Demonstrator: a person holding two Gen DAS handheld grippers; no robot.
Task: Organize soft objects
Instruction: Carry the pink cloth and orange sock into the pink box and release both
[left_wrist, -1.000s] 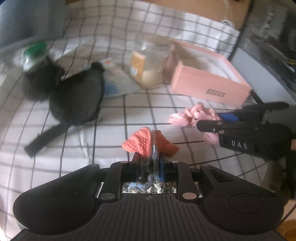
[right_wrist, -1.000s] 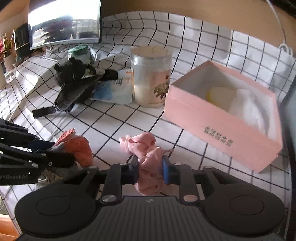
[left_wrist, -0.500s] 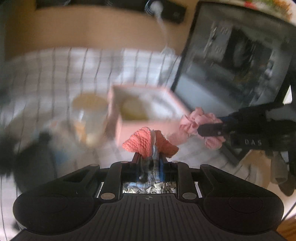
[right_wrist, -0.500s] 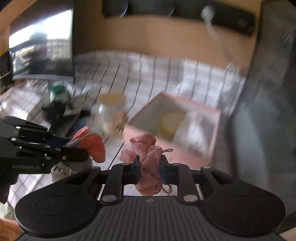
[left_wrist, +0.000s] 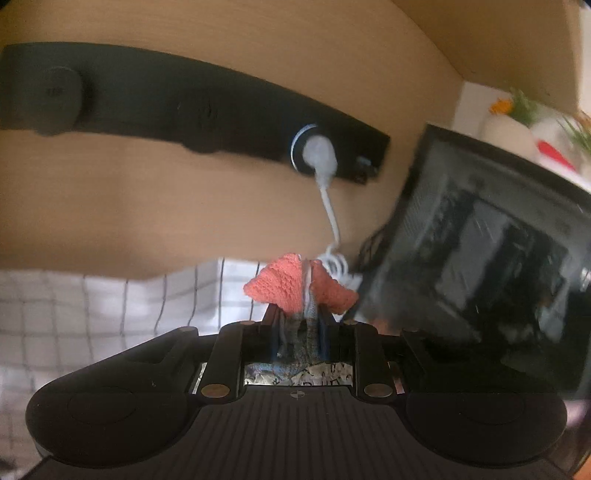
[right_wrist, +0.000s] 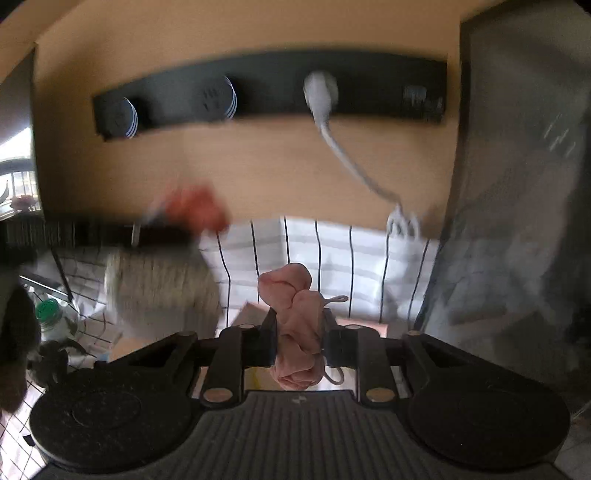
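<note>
The left tongs, low in the frame's centre, are clamped on a coral knitted sock, though their jaws are easing apart; the right tongs likewise pinch a pink scrunchie while opening. Both items hang clear of the checked tabletop, before the black power strip and a white plug cable. The pink box peeks just behind the right tongs. Loosening now risks either piece dropping short of the box or snagging the cable.
</note>
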